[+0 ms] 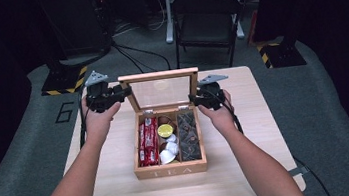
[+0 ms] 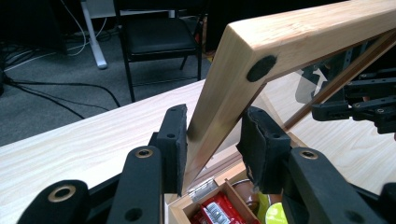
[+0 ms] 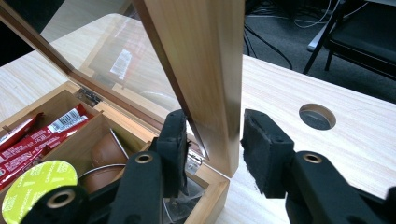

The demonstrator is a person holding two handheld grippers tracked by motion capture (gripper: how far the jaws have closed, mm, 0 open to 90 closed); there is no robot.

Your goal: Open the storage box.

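Observation:
A wooden tea box [image 1: 171, 170] sits mid-table with its glass-paned lid [image 1: 159, 74] raised upright. Inside lie red sachets [image 1: 147, 139], a yellow-topped capsule [image 1: 165, 129], white capsules [image 1: 169, 151] and dark packets [image 1: 188, 134]. My left gripper [image 1: 124, 91] is at the lid's left side. In the left gripper view it [image 2: 215, 116] is shut on the lid's wooden frame [image 2: 303, 32], a pad on each face. My right gripper [image 1: 193, 98] is at the lid's right side, low near the hinge. In the right gripper view it [image 3: 214, 116] clamps the frame [image 3: 205, 56] the same way.
The light wooden table [image 1: 252, 169] has a round cable hole [image 3: 317, 116] to the right of the box. A black folding chair [image 1: 205, 18] stands beyond the far edge, with cables on the floor. Both forearms reach in from the near edge, flanking the box.

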